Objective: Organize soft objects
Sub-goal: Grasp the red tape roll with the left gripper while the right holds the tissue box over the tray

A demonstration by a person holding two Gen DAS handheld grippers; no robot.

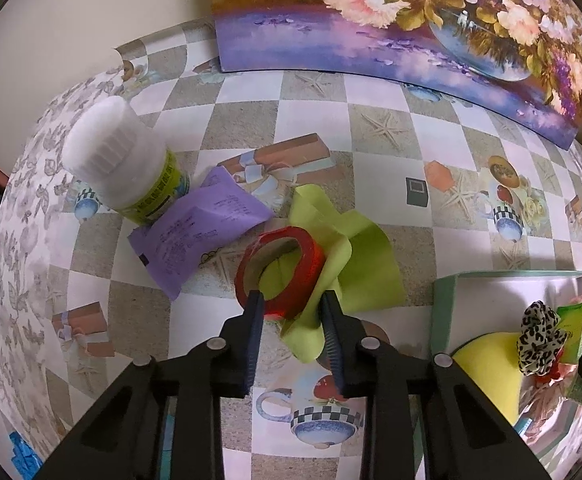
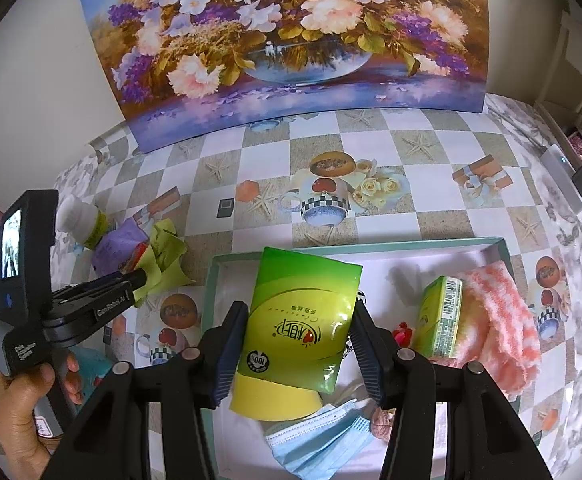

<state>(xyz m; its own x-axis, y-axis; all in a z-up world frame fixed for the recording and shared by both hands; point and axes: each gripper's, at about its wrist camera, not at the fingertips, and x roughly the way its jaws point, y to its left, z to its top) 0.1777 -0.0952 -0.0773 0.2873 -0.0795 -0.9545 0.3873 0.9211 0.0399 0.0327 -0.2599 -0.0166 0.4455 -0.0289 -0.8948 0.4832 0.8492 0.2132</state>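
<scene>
My left gripper [image 1: 291, 300] is open over a crumpled lime-green cloth [image 1: 355, 264], its fingers straddling the cloth's near fold and a red tape roll [image 1: 279, 276] lying on it. It also shows in the right wrist view [image 2: 139, 278], touching the cloth [image 2: 163, 256]. My right gripper [image 2: 299, 316] is shut on a green tissue pack [image 2: 303, 316], held over a teal-rimmed white box [image 2: 411, 246]. In the box lie a yellow sponge [image 2: 275, 400], a blue face mask [image 2: 319, 440], a second green pack [image 2: 439, 320] and a pink-and-white fuzzy cloth [image 2: 499, 320].
A white bottle with a lime label [image 1: 123, 160] lies on its side at the left, next to a purple paper [image 1: 195, 232]. A leopard-print scrunchie [image 1: 539, 336] sits in the box [image 1: 443, 312]. A flower painting [image 2: 291, 40] leans against the wall behind the checkered tablecloth [image 2: 411, 200].
</scene>
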